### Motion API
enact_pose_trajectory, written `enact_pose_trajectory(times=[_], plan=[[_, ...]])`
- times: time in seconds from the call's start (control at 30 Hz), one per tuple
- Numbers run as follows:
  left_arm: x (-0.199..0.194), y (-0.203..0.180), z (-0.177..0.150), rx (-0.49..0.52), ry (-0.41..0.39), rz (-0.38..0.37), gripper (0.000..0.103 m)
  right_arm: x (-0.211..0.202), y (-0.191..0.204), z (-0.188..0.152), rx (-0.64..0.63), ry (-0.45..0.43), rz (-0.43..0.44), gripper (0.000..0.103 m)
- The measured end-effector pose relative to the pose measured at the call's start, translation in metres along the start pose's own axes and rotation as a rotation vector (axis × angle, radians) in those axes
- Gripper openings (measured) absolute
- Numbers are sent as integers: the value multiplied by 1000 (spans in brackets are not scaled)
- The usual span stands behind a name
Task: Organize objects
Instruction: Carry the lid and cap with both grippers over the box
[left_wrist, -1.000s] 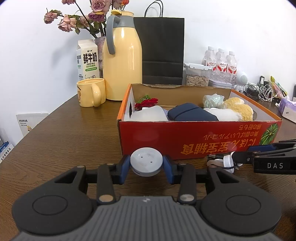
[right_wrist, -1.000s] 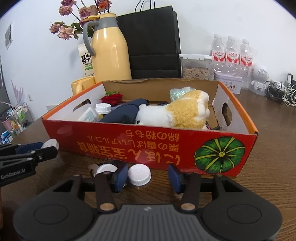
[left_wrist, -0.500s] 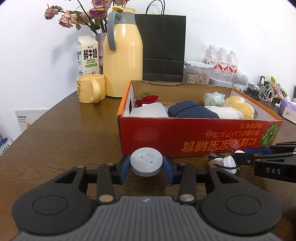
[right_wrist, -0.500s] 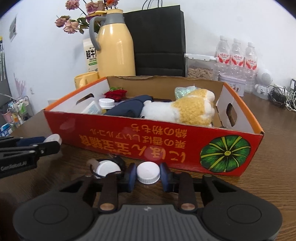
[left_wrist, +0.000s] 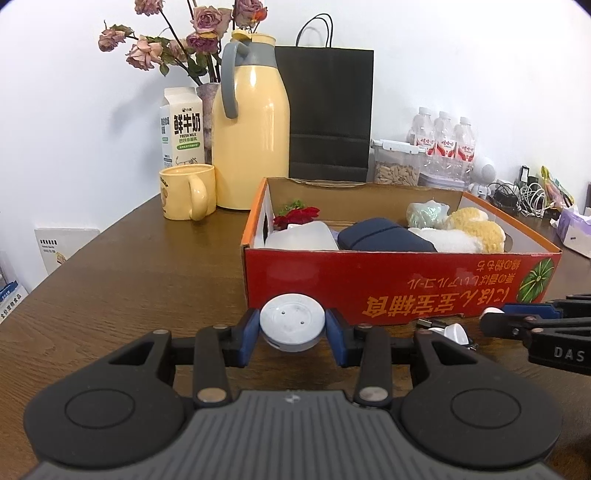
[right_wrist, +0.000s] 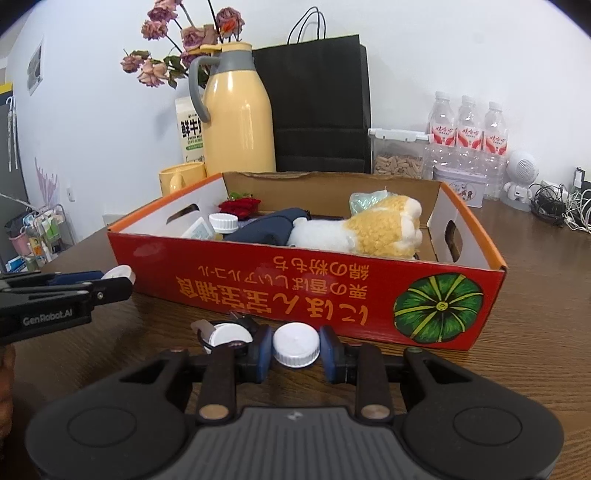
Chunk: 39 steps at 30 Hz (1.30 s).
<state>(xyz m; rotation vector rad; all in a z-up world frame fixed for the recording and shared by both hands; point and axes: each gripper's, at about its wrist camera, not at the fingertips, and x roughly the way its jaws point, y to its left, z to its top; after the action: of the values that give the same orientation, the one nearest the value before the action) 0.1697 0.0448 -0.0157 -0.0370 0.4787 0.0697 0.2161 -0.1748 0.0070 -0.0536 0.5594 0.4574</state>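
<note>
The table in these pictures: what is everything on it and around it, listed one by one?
cardboard box: one, red, mid-table
plush toy: one, white and yellow, in the box
pouch: one, navy, in the box
red flower: one, box's far left corner
thermos: one, yellow, behind the box
mug: one, yellow, left of the thermos
milk carton: one, white, behind the mug
paper bag: one, black, against the wall
water bottles: three, clear, back right
round disc: one, pale grey, between the left jaws
ribbed cap: one, white, between the right jaws
left gripper: black, shut on the disc
right gripper: black, shut on the cap
</note>
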Motion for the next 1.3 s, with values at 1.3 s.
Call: enact_pose_trajectory(times=[1.3], plan=[[55,-40,109,-35,-148,-15,40,52,-15,101,7,-203,-46,27]])
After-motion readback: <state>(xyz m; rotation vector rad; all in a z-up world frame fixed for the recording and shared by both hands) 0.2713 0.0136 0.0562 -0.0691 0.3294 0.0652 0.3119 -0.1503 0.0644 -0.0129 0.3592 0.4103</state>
